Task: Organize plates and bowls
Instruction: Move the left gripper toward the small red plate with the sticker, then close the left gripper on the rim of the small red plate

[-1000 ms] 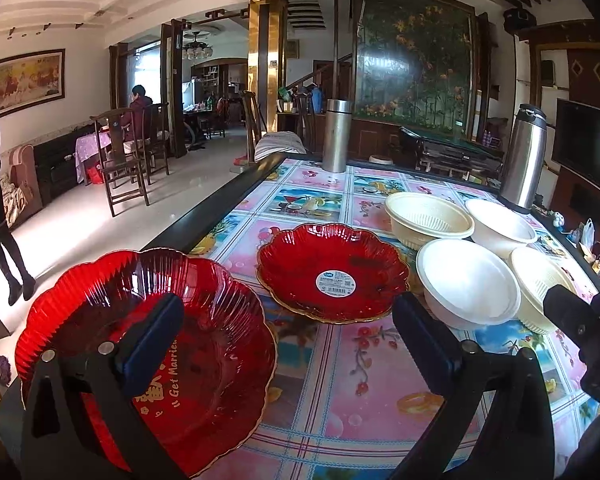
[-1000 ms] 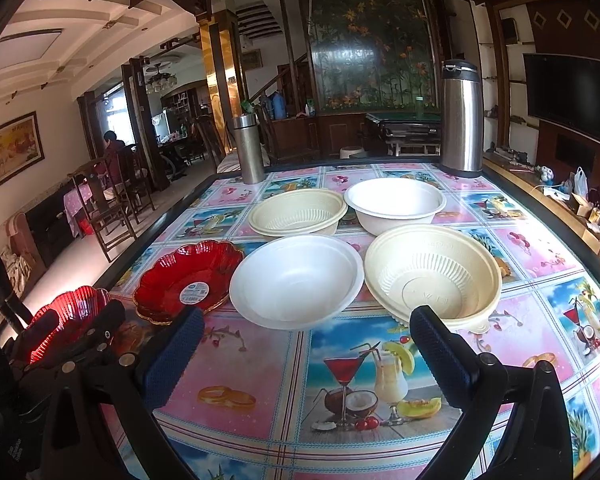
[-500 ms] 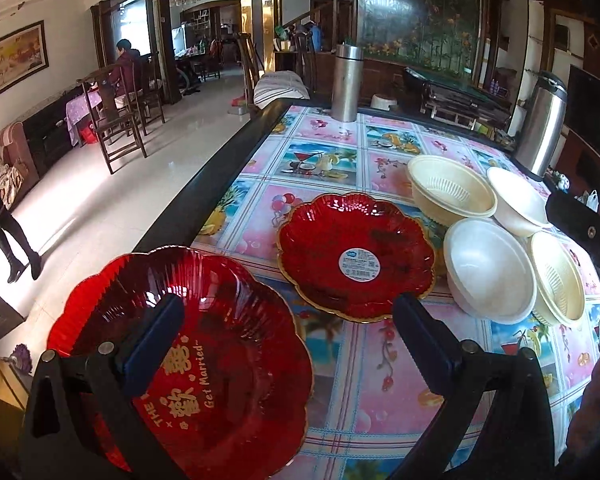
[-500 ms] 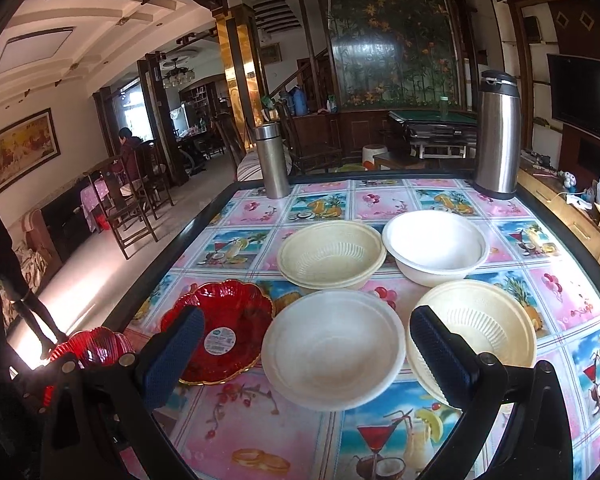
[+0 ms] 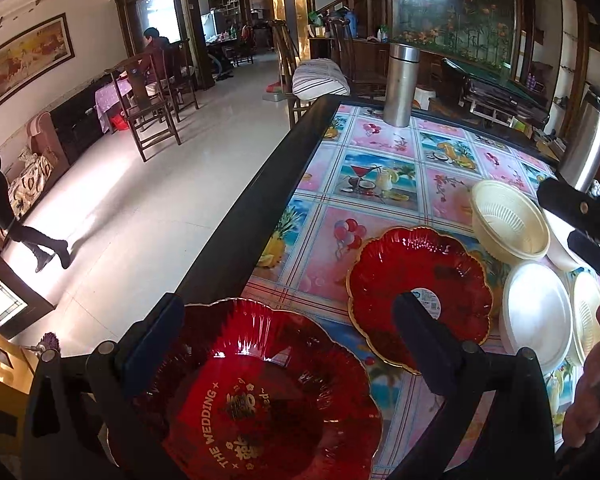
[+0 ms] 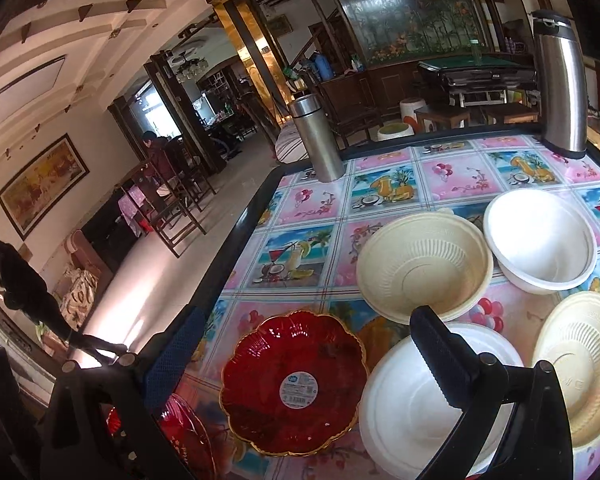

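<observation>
The table (image 5: 260, 196) has a dark edge that runs away on the left of the left gripper (image 5: 284, 320), with bare floor beyond it. Both grippers are spread wide and hold nothing. A red plate with gold words (image 5: 260, 396) lies right under the left gripper, by the table edge. A second red plate (image 6: 292, 384) with a round sticker sits between the fingers of the right gripper (image 6: 304, 344), beside the white and cream bowls (image 6: 424, 268). Both grippers have tipped down more than a moment ago.

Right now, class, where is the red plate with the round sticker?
In both views, the stickered red plate lies near the table's left edge, just left of the white bowl.
</observation>
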`<state>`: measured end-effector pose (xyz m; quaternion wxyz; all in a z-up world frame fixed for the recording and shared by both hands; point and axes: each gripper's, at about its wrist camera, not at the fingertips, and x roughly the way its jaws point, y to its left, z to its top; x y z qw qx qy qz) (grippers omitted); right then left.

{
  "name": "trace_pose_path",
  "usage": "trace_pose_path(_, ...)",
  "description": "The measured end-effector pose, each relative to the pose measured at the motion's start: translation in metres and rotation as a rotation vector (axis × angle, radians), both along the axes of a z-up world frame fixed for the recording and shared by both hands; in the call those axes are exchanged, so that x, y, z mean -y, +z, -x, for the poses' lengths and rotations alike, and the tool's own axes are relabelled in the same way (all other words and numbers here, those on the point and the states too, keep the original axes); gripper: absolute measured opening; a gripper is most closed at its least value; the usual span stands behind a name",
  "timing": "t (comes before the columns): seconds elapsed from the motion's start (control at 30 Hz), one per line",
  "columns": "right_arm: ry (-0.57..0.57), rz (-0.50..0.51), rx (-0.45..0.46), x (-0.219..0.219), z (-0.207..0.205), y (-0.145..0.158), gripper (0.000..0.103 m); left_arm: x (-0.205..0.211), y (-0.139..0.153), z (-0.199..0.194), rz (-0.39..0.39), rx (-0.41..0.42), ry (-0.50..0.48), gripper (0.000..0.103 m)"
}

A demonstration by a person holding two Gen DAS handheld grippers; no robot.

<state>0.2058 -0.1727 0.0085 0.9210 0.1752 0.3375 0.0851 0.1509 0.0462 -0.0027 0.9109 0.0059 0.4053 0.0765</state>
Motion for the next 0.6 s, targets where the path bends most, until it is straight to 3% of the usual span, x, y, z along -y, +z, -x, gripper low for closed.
trace_pose_path(0.17, 0.048, -0.096, -0.049, 0.012, -0.003, -0.008, 0.103, 0.000, -0.001, -0.021, -0.023, -0.046, 0.001, 0.103)
trace_pose_path(0.37, 0.112, -0.251, -0.089, 0.022, -0.003, -0.014, 0.102, -0.006, -0.009, -0.053, 0.021, -0.159, 0.001, 0.103)
trace_pose_path(0.6, 0.232, -0.233, -0.258, 0.003, -0.004, -0.026, 0.102, -0.016, -0.033, -0.096, 0.170, -0.370, -0.045, 0.103)
